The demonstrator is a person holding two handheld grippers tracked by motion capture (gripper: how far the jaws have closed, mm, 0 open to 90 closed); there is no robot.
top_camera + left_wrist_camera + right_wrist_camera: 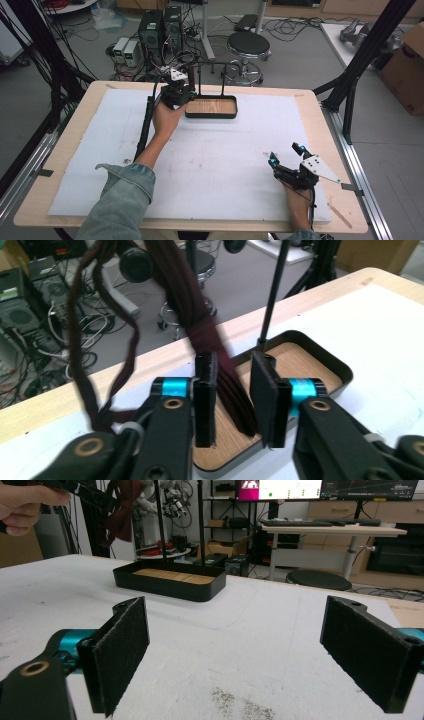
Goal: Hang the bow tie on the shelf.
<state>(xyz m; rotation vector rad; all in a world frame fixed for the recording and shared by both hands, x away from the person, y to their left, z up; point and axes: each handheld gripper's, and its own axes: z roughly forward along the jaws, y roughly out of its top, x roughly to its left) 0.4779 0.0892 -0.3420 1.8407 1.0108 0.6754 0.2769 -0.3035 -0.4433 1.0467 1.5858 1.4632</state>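
Left gripper (234, 405) at rack (212, 75), top middle of high view. Dark red hair tie (200, 335) hangs between jaws; jaws slightly apart, letting go. Step: hanging tie on rack over tray (211, 107). Next: pull back gently. Right gripper (286, 157) rests on bench (225, 165), lower right, jaws wide apart, empty.

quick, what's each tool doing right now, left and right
Left tool: jaws slightly apart, dark maroon fabric strap hanging between them; pads seem not to press it.
Right tool: wide open, holding nothing.

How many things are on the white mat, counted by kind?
Tongs: 2, the left tongs and the right tongs
Black tray with stand: 1
Dark red strap: 1, hanging over the tray
Total: 4
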